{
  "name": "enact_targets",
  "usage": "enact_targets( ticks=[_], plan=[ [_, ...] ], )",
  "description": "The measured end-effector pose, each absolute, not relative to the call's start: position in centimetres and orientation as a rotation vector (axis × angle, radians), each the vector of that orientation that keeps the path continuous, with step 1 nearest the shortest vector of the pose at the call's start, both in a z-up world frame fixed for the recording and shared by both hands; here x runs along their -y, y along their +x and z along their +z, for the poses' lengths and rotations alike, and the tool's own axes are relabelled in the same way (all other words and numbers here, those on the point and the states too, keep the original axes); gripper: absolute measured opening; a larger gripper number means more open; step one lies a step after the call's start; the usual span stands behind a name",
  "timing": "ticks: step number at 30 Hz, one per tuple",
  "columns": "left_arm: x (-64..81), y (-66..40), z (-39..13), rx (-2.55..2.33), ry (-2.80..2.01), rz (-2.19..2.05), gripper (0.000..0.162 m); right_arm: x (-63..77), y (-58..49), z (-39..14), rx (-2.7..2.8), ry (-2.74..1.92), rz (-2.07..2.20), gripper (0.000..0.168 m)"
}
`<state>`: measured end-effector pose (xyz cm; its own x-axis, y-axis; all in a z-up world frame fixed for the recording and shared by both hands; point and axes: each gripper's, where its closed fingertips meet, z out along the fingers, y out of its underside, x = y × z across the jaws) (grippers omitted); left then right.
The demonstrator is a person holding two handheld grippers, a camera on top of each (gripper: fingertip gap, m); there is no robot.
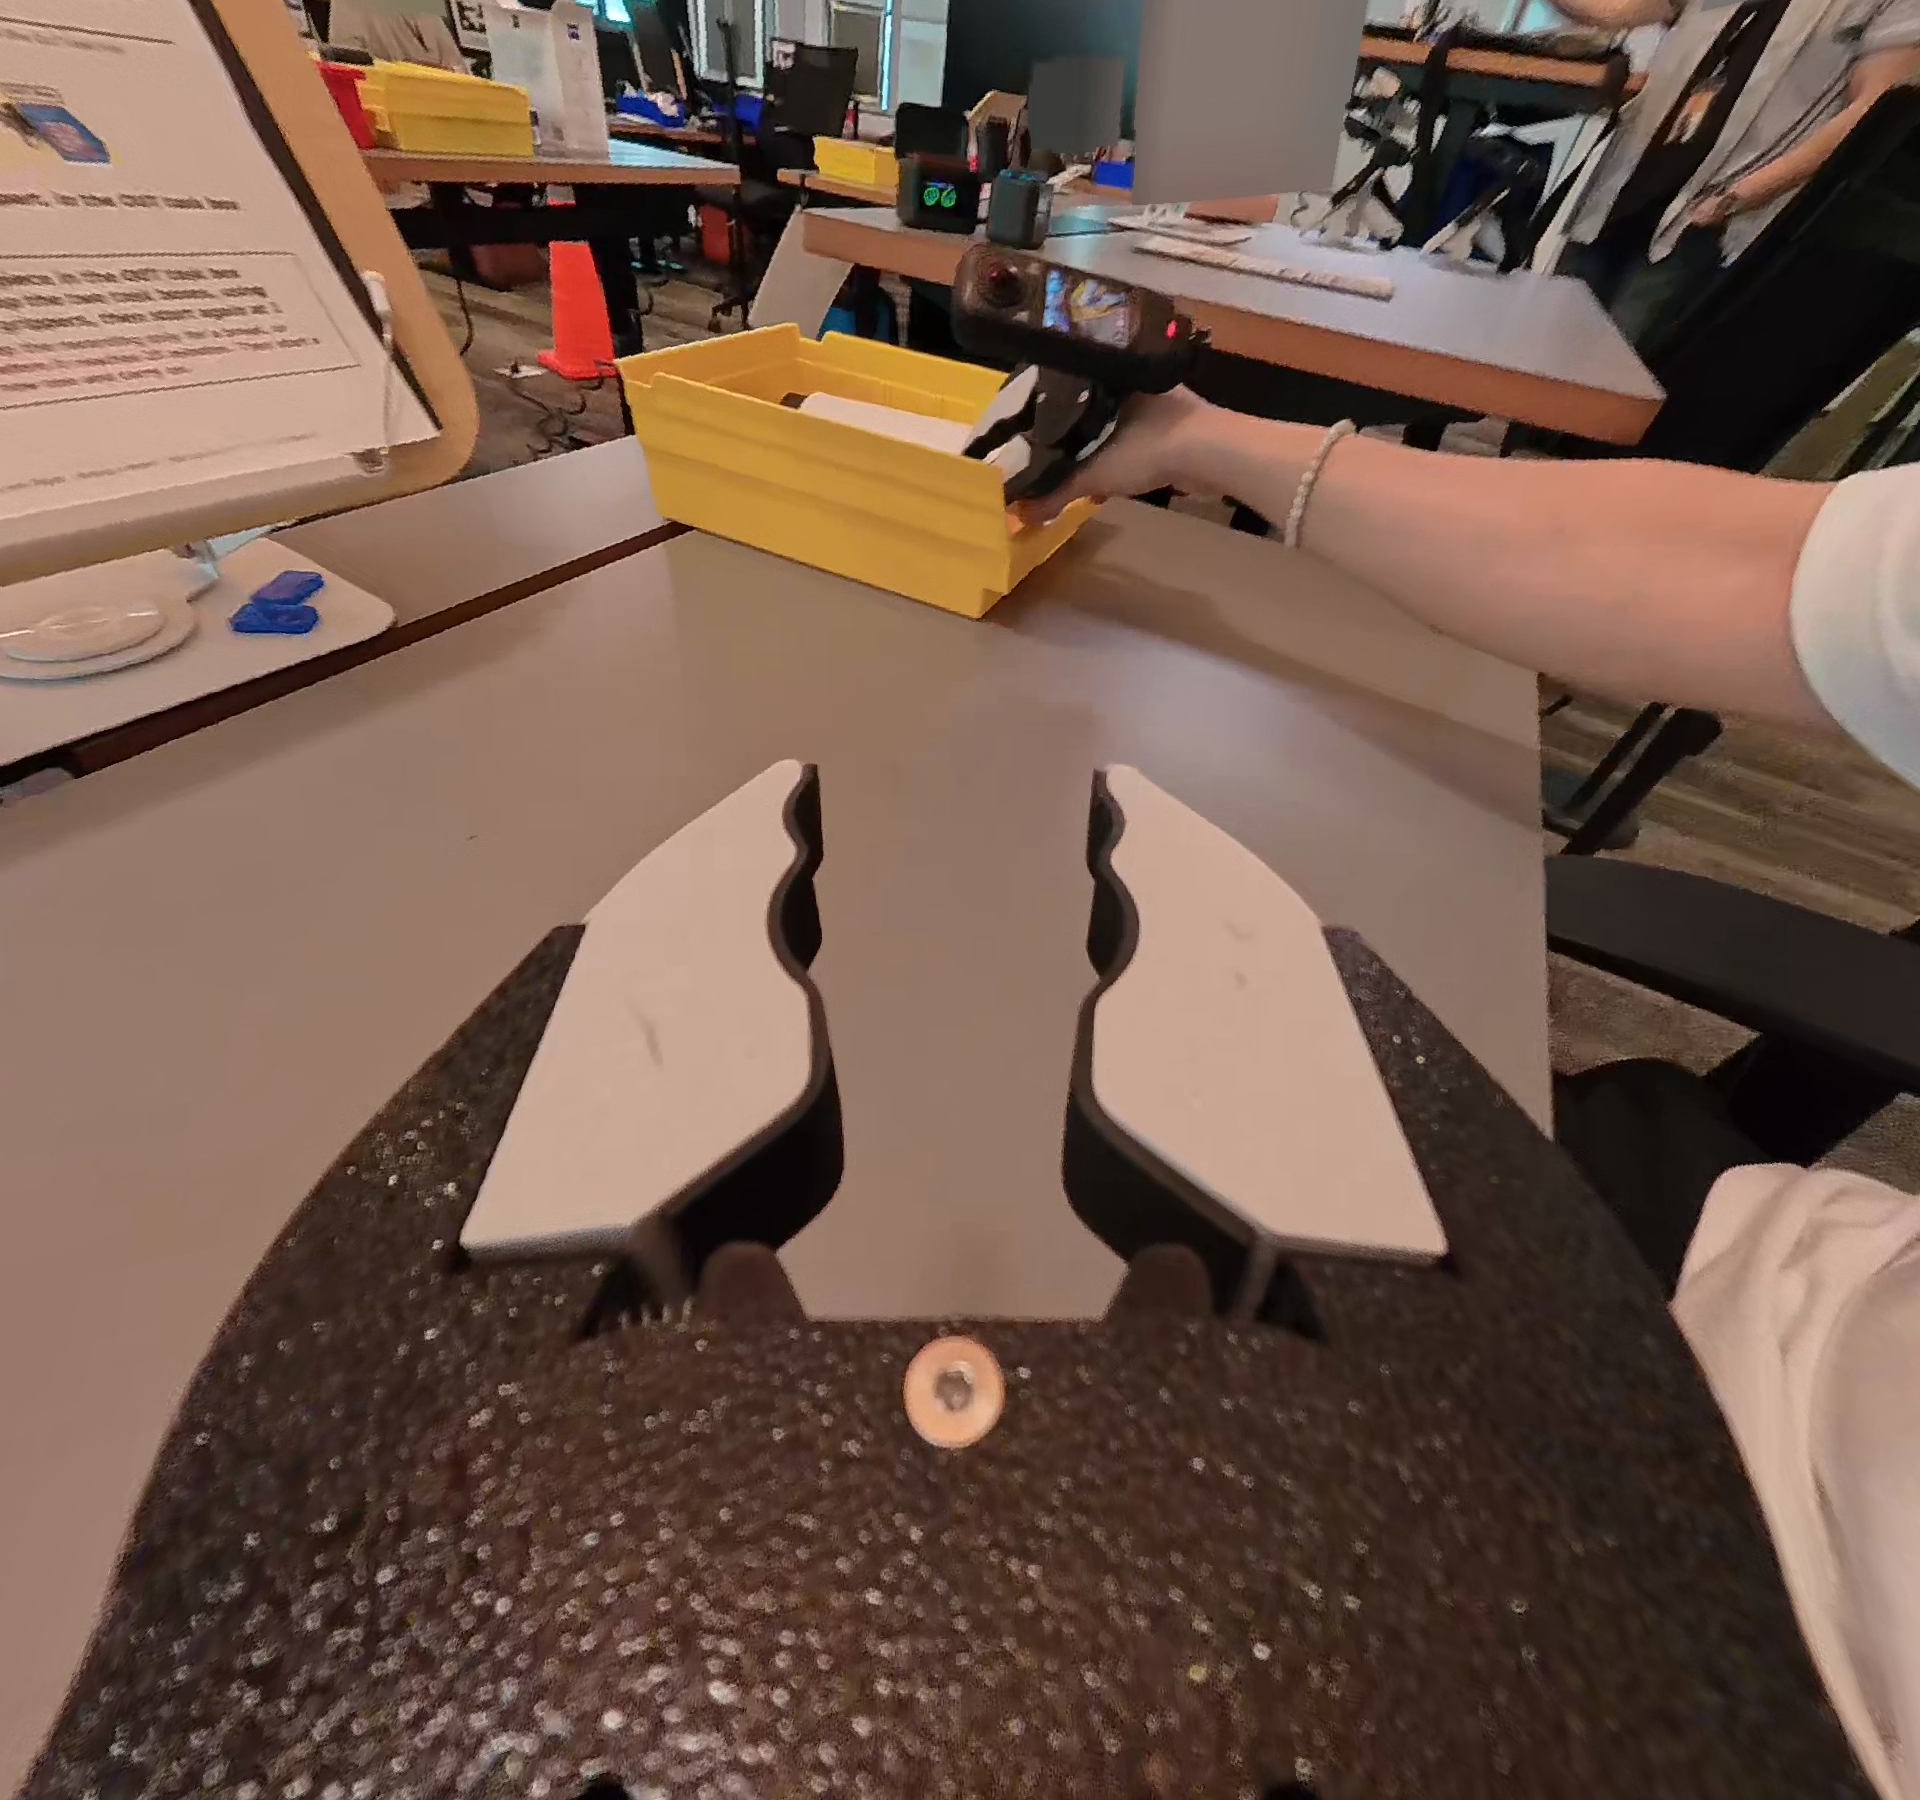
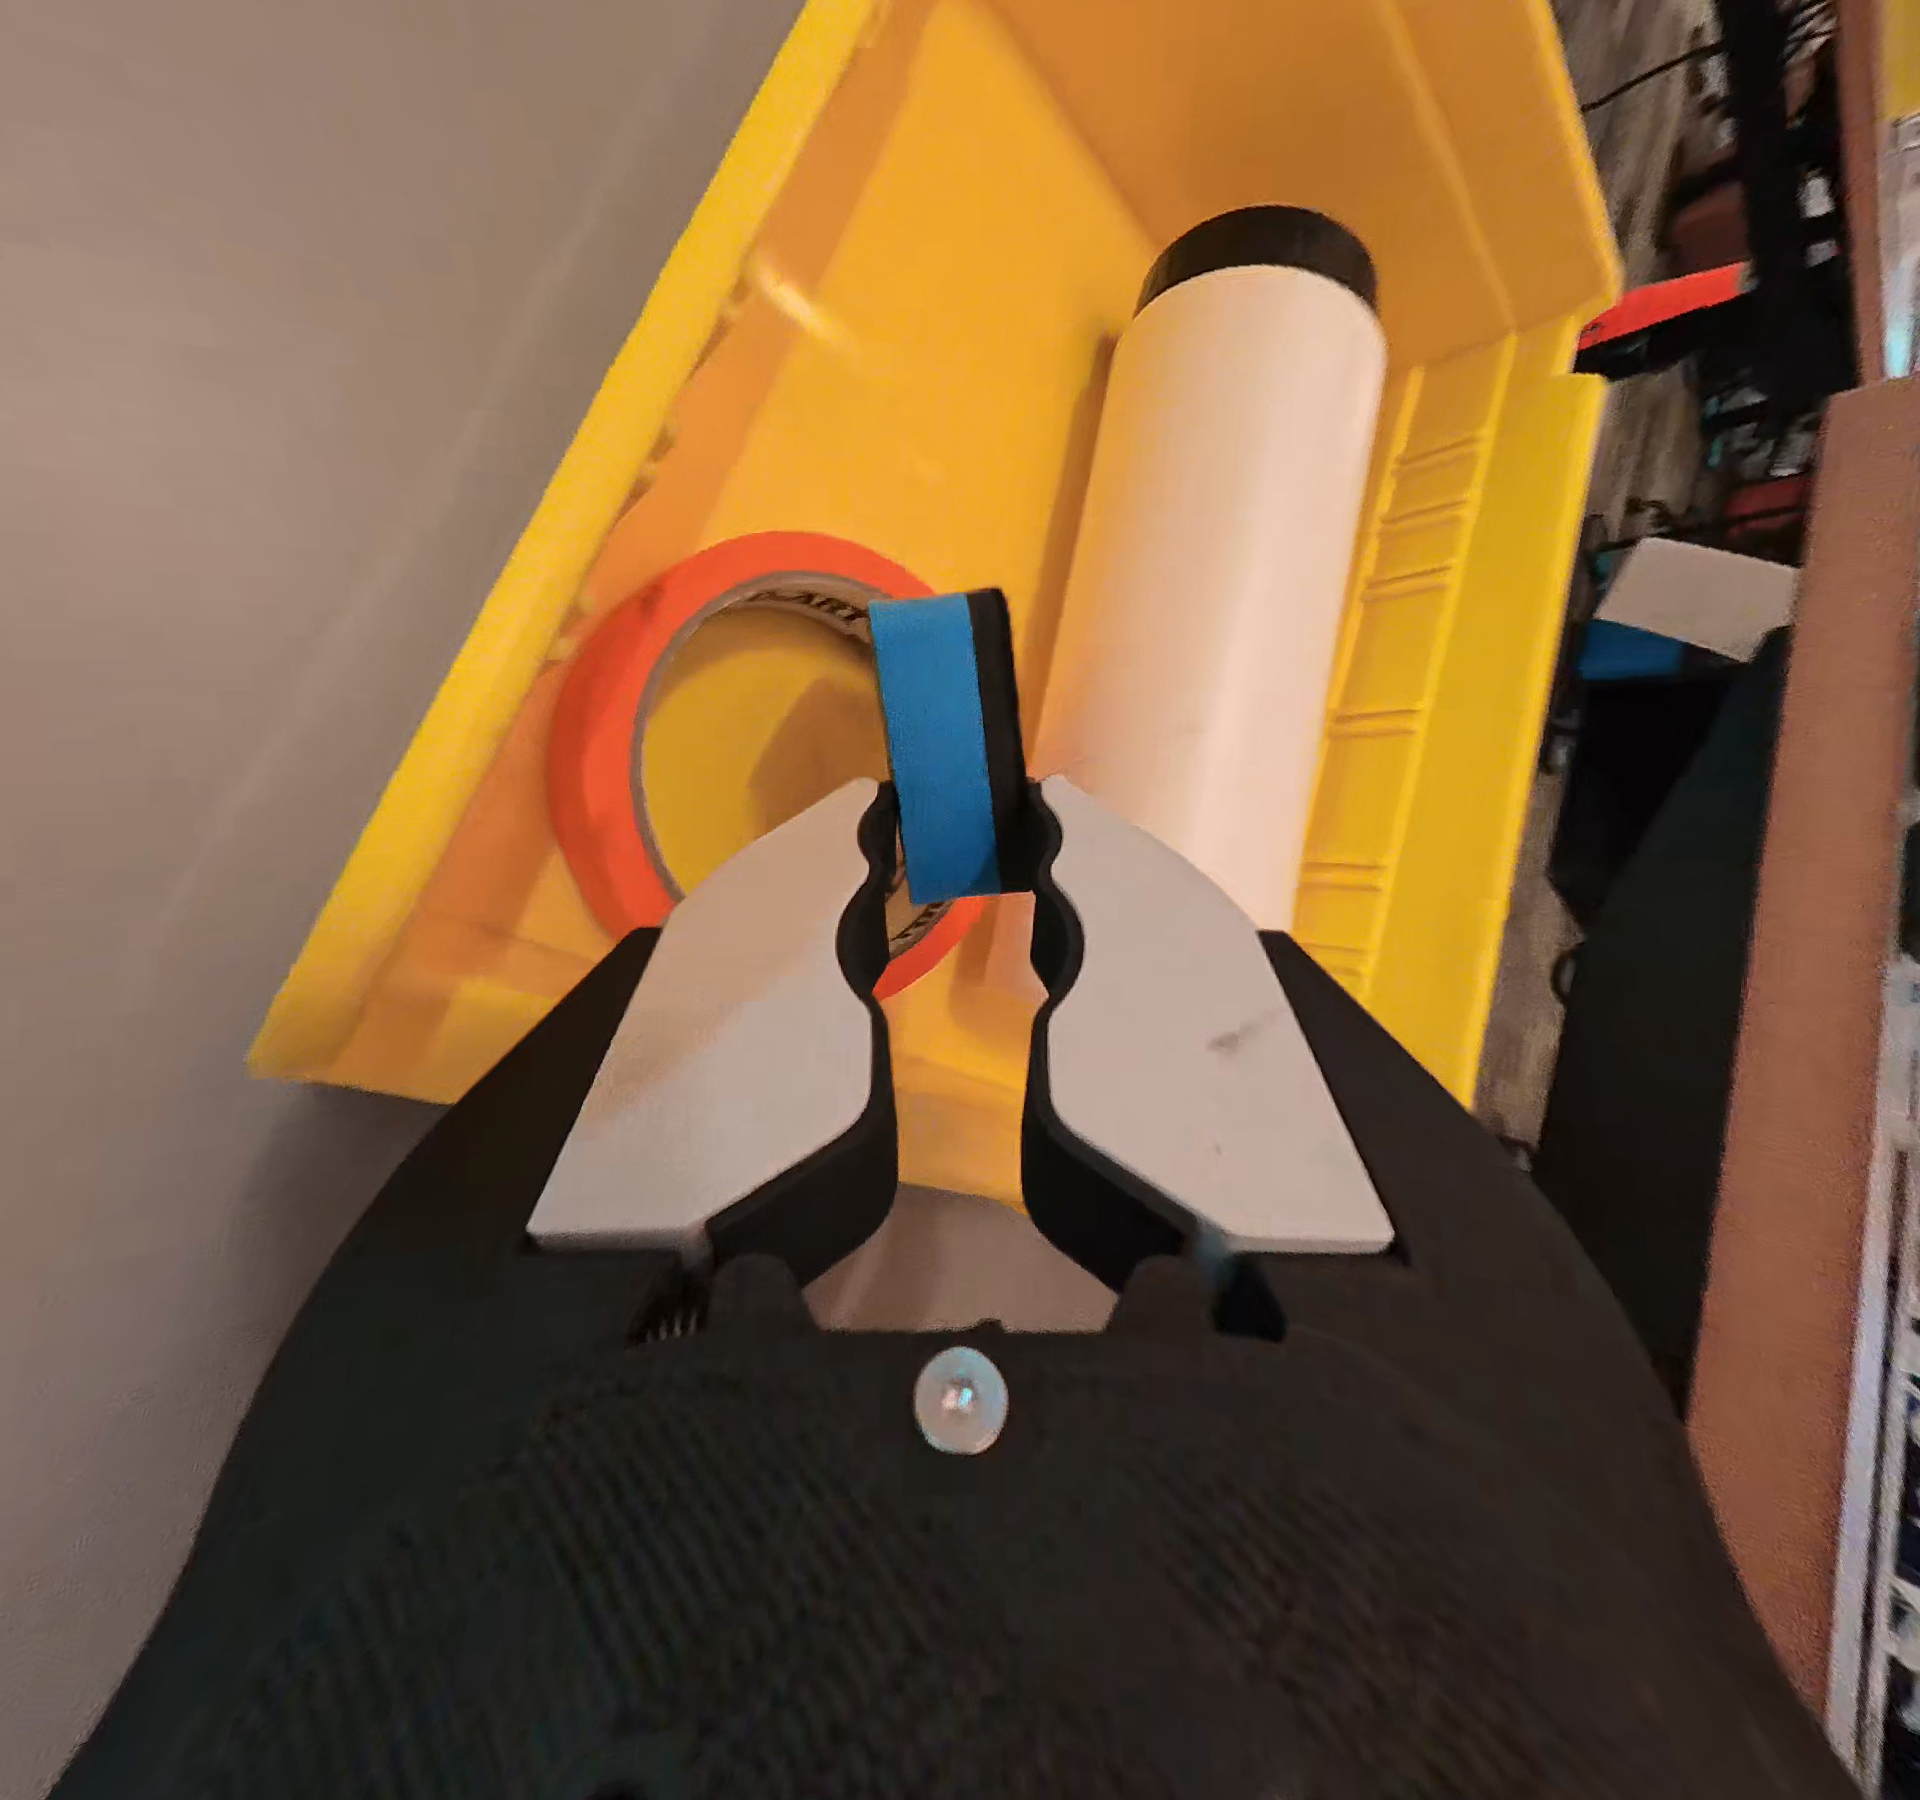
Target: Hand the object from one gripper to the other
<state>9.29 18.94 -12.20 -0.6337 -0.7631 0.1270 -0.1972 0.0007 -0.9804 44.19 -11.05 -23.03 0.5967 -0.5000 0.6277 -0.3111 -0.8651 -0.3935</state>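
In the right wrist view my right gripper (image 2: 956,794) is shut on a small blue and black block (image 2: 940,742), held upright between the fingertips over the yellow bin (image 2: 1039,192). In the left wrist view my left gripper (image 1: 954,784) is open and empty, low over the grey table (image 1: 416,867). That view also shows the right gripper (image 1: 1023,431) reaching into the yellow bin (image 1: 831,493) from the right, held by a person's hand; the block is hidden there.
The bin holds an orange tape roll (image 2: 613,732) and a white cylinder with a black cap (image 2: 1226,545). A paper stand (image 1: 156,244) and small blue pieces (image 1: 278,602) sit at the left. Another table (image 1: 1351,306) and people are behind. A black chair (image 1: 1714,971) is at the right. Tip to tip, the grippers are about 50 centimetres apart.
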Motion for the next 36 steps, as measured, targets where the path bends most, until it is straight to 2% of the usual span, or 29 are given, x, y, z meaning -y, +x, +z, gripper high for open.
enact_targets(
  ticks=[3,7,10,14,17,25,28,36],
  plan=[
    [-20.0,9.4,-12.2,-1.821,-0.994,-1.632,0.049,10.9,43.9,-22.8,-0.682,-2.566,-1.103,0.027],
    [-21.1,9.2,-11.8,-1.768,-1.031,-1.679,0.049,10.5,43.6,-22.3,-0.77,-2.464,-0.992,0.058],
    [-22.5,9.0,-11.6,-1.731,-1.055,-1.655,0.049,10.0,42.8,-21.2,-0.81,-2.363,-0.919,0.073],
    [-25.7,8.8,-11.2,-1.66,-1.091,-1.582,0.049,9.7,41.3,-18.7,-0.871,-2.192,-0.895,0.079],
    [-30.3,8.6,-11.0,-1.625,-1.123,-1.444,0.049,9.9,39.4,-16.2,-0.886,-2.051,-0.913,0.095],
    [-44.9,7.7,-13.4,-1.854,-1.22,-0.842,0.051,6.7,32.6,-13.2,-0.764,-1.797,-0.707,0.093],
    [-50.2,8.6,-14.4,-1.876,-1.363,-0.66,0.039,5.0,30.7,-12.7,-0.732,-1.713,-0.65,0.089],
    [-53.7,15.1,-17.4,-1.898,-1.953,-0.949,0.039,1.1,27.2,-12.3,-0.633,-1.689,-0.555,0.087]
  ],
)
